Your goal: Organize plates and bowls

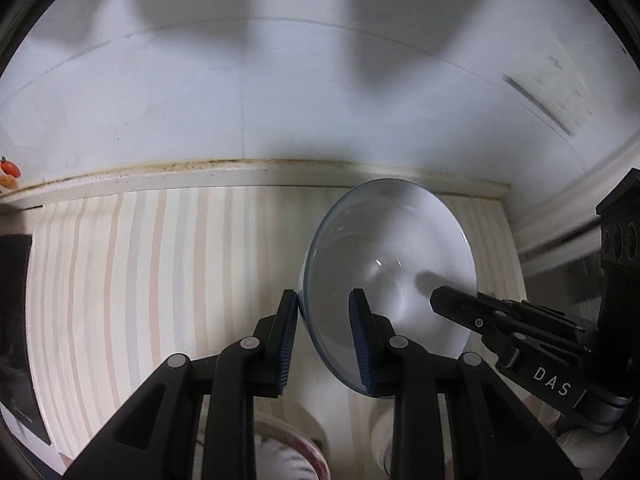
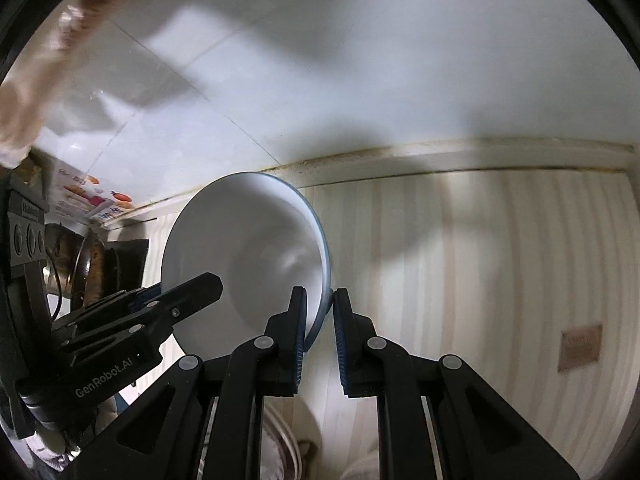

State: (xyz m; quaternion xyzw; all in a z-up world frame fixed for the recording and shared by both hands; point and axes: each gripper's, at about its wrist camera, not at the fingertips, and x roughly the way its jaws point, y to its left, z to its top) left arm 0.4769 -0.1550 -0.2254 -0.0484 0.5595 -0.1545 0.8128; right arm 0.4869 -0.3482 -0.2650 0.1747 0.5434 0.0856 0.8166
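Bowl (image 1: 390, 256), white with a blue rim, hung empty and tilted above the striped countertop (image 1: 160, 264), its rim pinched on opposite sides by the left gripper (image 1: 325, 300) and right gripper (image 2: 320, 300), 2 closed grips.

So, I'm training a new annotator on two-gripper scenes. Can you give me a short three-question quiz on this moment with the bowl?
1. True or false: only the left gripper grips the bowl.
2. Multiple choice: the bowl's inside looks A) full of food, B) empty and white, C) covered by a lid.
3. Fill in: the surface under the bowl, the table, has a pale ______ pattern.

Key:
1. False. The right gripper also clamps the rim, on the opposite side, so both hold it.
2. B.
3. Striped.
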